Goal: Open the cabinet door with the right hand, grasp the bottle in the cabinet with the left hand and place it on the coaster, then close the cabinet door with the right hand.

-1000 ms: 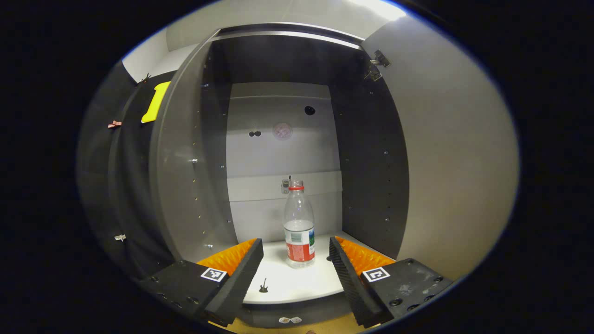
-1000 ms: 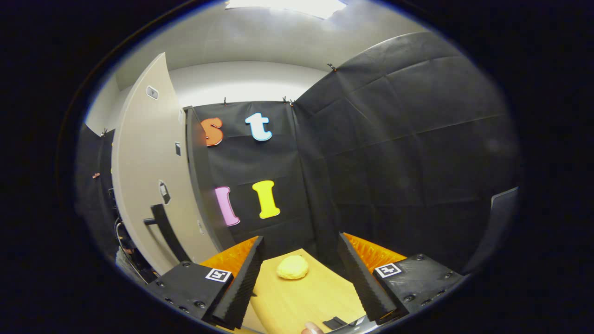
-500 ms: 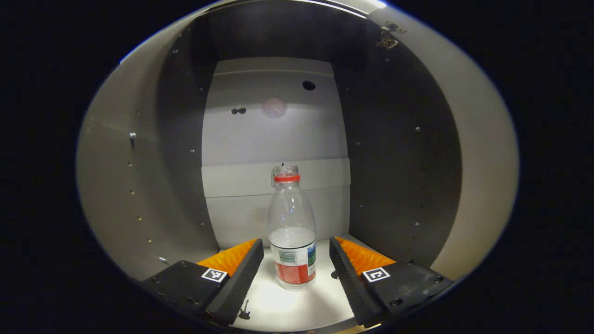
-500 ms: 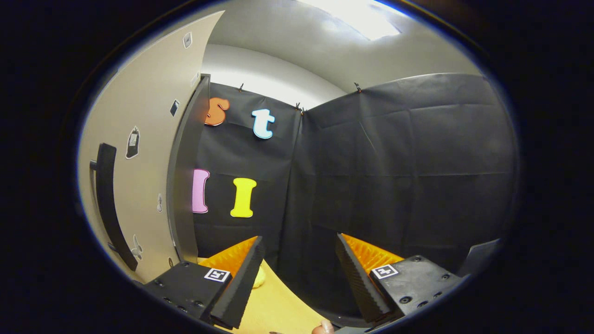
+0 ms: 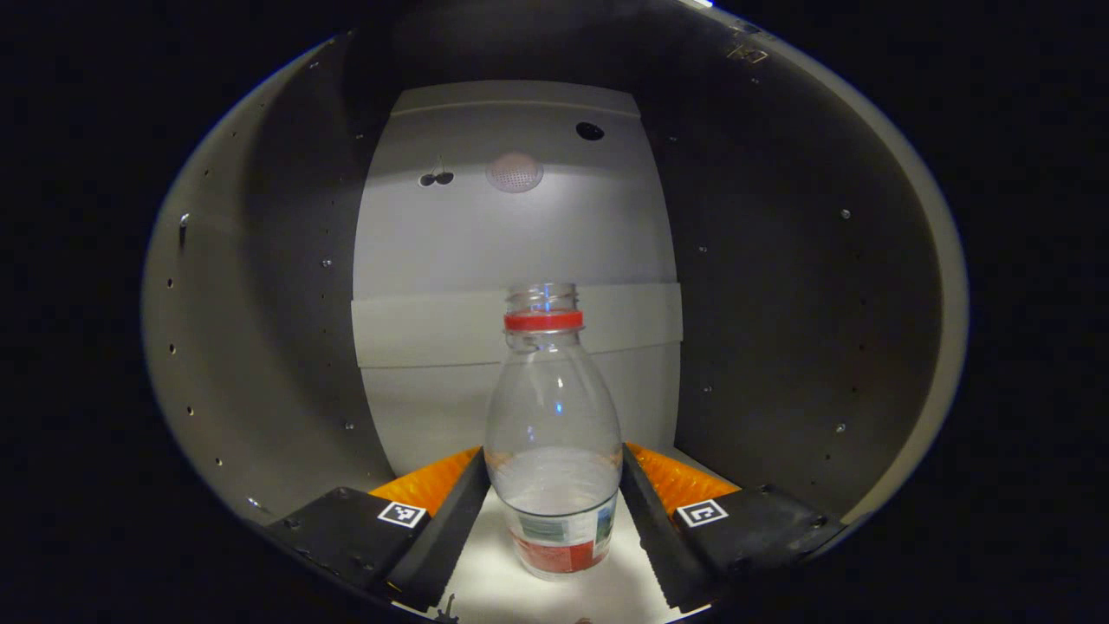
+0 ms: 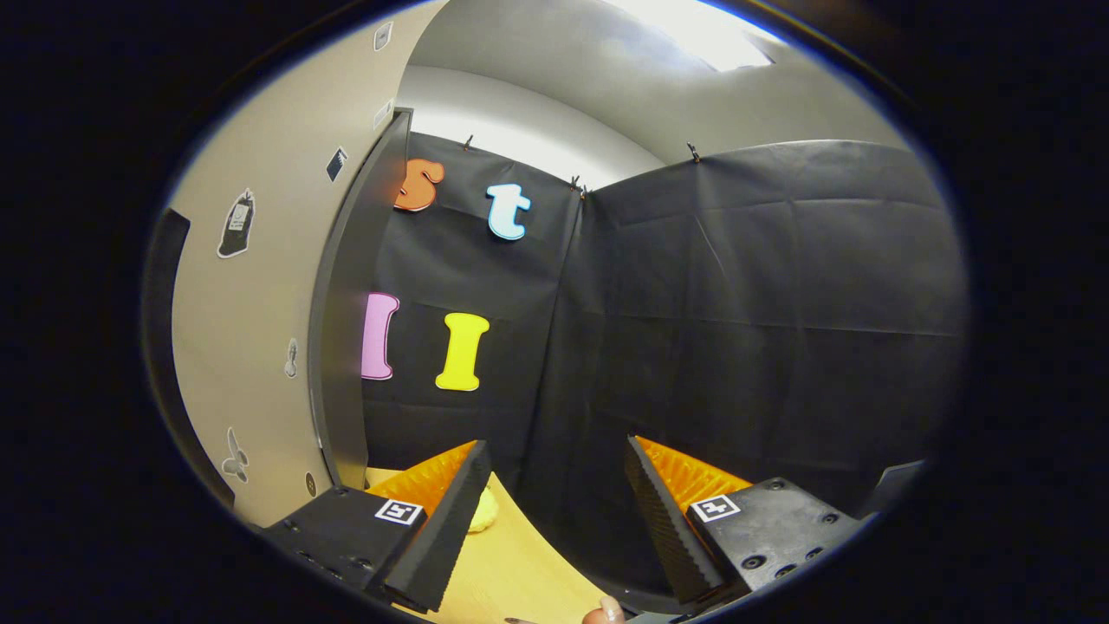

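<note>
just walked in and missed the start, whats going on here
A person holding a gripper in each hand is fetching a bottle from an open cabinet. The left gripper is inside it, open, its fingers on either side of the upright bottle, not visibly squeezing it. The right gripper is open and holds nothing, beside the opened cabinet door.

bottle: lower flanks lying behind left gripper fingers, contact not determinable | coaster: left finger of right gripper covering most of it | door handle: running out at picture's left edge | fingertip: being cut off at bottom edge
</note>
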A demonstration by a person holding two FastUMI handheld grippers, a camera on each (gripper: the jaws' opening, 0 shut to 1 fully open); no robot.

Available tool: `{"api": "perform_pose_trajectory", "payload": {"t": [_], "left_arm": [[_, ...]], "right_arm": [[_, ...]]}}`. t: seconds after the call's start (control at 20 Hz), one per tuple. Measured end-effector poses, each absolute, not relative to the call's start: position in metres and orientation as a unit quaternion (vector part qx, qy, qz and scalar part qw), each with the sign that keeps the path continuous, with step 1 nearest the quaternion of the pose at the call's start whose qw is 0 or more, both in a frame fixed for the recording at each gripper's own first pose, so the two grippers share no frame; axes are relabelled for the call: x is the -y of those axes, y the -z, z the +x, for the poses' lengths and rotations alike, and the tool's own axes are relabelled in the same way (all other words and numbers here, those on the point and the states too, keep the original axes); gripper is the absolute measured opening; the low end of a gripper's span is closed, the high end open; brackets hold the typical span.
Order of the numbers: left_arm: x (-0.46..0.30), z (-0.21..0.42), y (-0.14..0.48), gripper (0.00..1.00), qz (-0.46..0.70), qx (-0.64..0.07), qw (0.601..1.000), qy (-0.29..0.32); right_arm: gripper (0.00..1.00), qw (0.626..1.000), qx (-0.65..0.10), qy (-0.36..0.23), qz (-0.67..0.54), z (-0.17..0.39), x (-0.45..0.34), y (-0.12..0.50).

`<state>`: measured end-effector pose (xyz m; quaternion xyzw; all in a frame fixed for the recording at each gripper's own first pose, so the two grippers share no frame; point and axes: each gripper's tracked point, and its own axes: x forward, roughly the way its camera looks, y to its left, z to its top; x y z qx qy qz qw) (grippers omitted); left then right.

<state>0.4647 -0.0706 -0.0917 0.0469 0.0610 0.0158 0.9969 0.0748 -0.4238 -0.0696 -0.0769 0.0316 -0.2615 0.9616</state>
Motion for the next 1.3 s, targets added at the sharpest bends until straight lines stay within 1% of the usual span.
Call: {"api": "perform_pose_trajectory", "payload": {"t": [0.05,0.15,0.2,0.45,0.65,0.85,1.1,1.3], "left_arm": [[0.070,0.467,0.093,0.89,0.047,-0.062,0.997,-0.015],[0.071,0.463,0.092,0.81,0.049,-0.064,0.997,-0.012],[0.073,0.460,0.089,0.79,0.045,-0.060,0.997,-0.008],[0.076,0.421,0.063,0.78,0.036,-0.042,0.998,0.012],[0.076,0.363,0.041,0.78,0.024,-0.031,0.999,0.036],[0.066,0.289,0.030,0.78,0.023,-0.030,0.997,0.062],[0.040,0.199,0.037,0.78,0.039,-0.034,0.996,0.076],[0.019,0.149,0.051,0.77,0.043,-0.037,0.994,0.092]], "right_arm": [[0.96,0.961,-0.035,0.262,-0.078,0.076,0.423,0.071],[0.96,0.961,-0.041,0.262,-0.082,0.076,0.420,0.072],[0.96,0.960,-0.042,0.262,-0.083,0.074,0.418,0.072],[0.96,0.961,-0.031,0.261,-0.084,0.054,0.403,0.063],[0.96,0.963,-0.023,0.254,-0.087,0.029,0.378,0.053],[0.96,0.966,-0.006,0.244,-0.089,-0.001,0.342,0.036],[0.96,0.972,0.010,0.219,-0.085,-0.030,0.285,0.016],[0.96,0.979,0.003,0.188,-0.084,-0.040,0.229,0.018]]}}
